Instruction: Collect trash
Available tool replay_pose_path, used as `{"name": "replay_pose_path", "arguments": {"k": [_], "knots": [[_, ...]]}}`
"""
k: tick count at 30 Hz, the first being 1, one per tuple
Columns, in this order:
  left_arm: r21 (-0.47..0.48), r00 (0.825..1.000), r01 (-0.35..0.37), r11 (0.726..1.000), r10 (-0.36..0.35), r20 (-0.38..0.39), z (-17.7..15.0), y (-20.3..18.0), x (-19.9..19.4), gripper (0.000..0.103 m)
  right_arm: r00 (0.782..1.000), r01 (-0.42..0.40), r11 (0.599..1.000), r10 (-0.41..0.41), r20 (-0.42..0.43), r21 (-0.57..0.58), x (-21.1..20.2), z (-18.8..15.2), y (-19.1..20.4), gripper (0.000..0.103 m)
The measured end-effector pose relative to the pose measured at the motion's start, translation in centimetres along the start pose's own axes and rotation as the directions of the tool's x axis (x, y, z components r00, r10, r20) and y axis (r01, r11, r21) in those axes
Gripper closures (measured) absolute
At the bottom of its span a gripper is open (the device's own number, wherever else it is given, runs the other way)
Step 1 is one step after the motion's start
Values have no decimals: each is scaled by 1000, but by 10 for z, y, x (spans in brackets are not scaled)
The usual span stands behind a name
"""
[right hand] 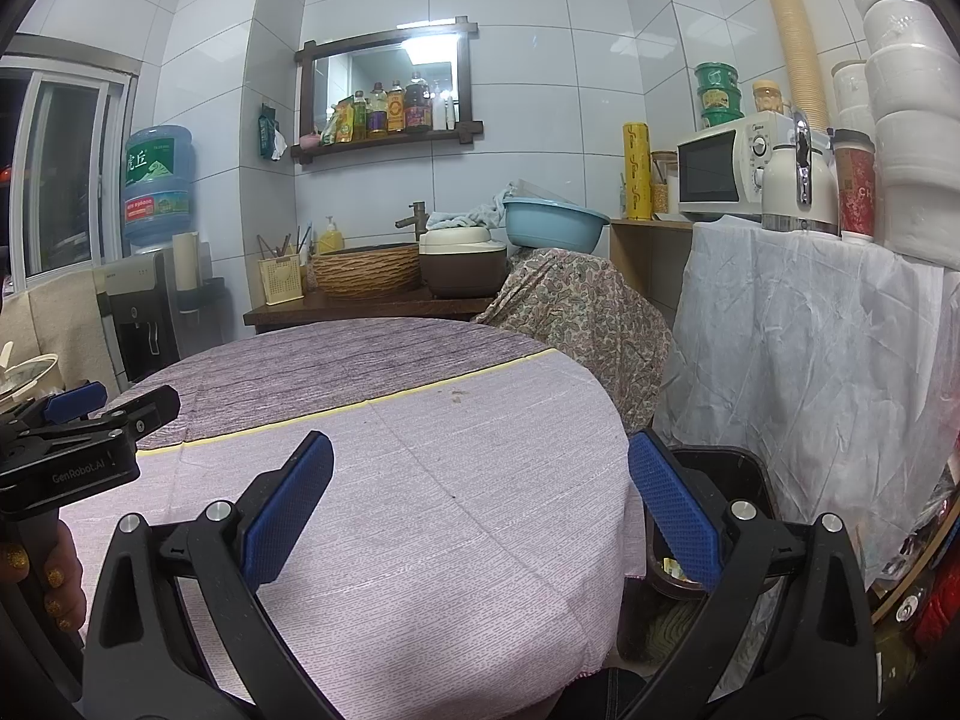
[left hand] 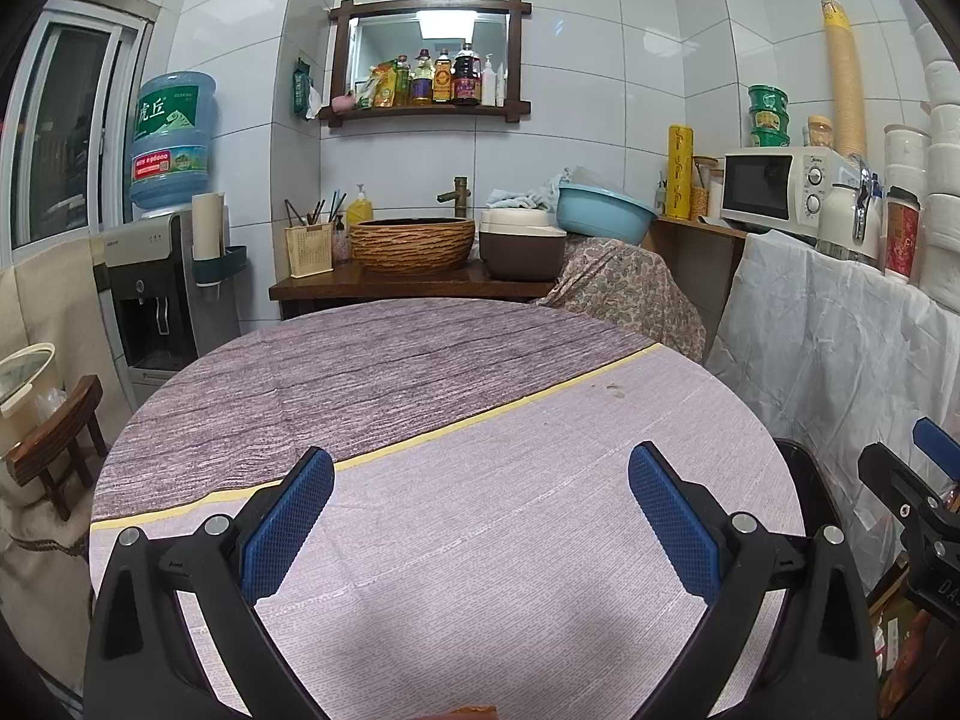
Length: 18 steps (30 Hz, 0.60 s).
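Note:
My left gripper [left hand: 480,474] is open and empty, held over the near part of a round table [left hand: 456,372] covered with a purple and lilac cloth. My right gripper [right hand: 480,468] is open and empty over the table's right edge [right hand: 600,420]. A black trash bin [right hand: 732,468] stands on the floor to the right of the table, below my right finger; some scraps lie in it [right hand: 672,567]. The bin's rim also shows in the left wrist view [left hand: 804,468]. A small orange thing [left hand: 468,711] peeks in at the bottom edge of the left wrist view.
Behind the table a wooden counter [left hand: 420,285] holds a woven basin, a rice cooker [left hand: 519,246] and a blue bowl. A water dispenser [left hand: 156,276] stands at the left, a stool [left hand: 54,450] beside it. A white-draped shelf [right hand: 810,348] with a microwave [right hand: 726,171] is at the right.

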State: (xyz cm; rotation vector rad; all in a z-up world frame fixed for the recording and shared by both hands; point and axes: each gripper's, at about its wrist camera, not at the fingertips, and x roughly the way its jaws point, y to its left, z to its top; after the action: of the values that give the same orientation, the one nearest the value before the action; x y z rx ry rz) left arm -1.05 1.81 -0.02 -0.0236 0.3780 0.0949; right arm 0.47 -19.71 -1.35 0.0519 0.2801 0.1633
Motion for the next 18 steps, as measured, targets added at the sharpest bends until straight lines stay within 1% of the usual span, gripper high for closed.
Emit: {"name": "replay_pose_path", "arguments": {"k": [10,13,18], "knots": [[-2,1000,0,1000,0,-2,0,-1,1,6,1000,-1,1000,1,-1,0,0,0,0,6],[-3,1000,11,1000,-11,-1,-1,-1,0,5,1000,1,1000,-1,1,-2,0,0,0,6],[-1,1000,-1,1000,1,-2,-1,-3,-1,5,1000,3,1000,-3,0,-2,1,-1,-1,6]]}}
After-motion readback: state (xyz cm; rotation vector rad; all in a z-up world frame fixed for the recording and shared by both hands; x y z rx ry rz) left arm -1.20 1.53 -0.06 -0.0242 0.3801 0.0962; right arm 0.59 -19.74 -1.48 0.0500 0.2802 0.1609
